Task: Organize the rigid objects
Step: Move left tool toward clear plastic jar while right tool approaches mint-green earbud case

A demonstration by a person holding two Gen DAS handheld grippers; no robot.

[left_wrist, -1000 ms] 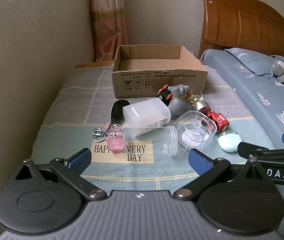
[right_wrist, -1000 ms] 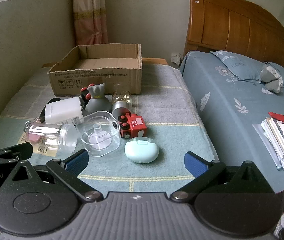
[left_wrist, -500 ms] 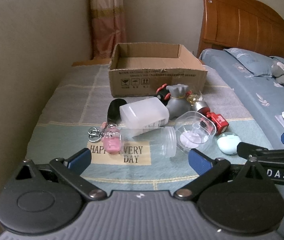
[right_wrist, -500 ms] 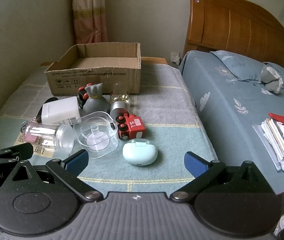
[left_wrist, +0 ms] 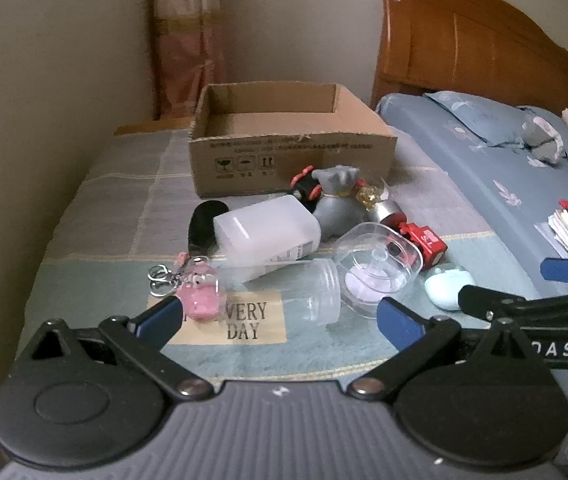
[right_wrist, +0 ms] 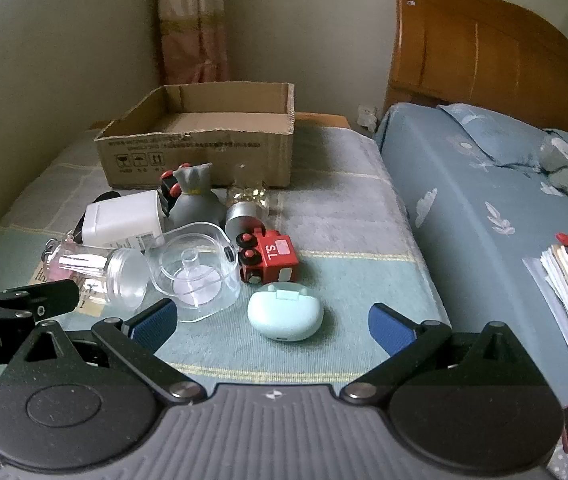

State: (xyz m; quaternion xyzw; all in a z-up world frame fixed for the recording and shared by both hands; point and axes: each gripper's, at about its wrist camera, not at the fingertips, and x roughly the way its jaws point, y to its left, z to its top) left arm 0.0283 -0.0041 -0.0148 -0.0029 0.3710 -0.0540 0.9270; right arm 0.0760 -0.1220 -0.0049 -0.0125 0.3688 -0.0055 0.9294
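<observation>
Both tools idle above the near edge of the mat. My left gripper has its blue pads spread wide with nothing between them; my right gripper is spread just as wide, also empty. The clutter to be sorted sits in one cluster on the mat, in front of the cardboard box, which stands behind it with its top open and, as far as I can see in, nothing inside — I judge it the destination, so nothing is sorted yet. Items logged: a mint earbud case nearest my right pads, lying alone with free space round it; a red toy truck on its side just behind it; a clear domed container touching the truck's left; a clear jar on its side, mouth toward the dome, over the printed patch; a pink keychain charm at the jar's closed end, right by my left pad; a white plastic bottle lying on its side behind the jar, against a grey pouch figurine. Judgement: the mint case is the easiest first pick for the right — isolated, smooth, though rounded and liable to slip. The left is lined up on the jar, which may roll if pinched off-centre.
</observation>
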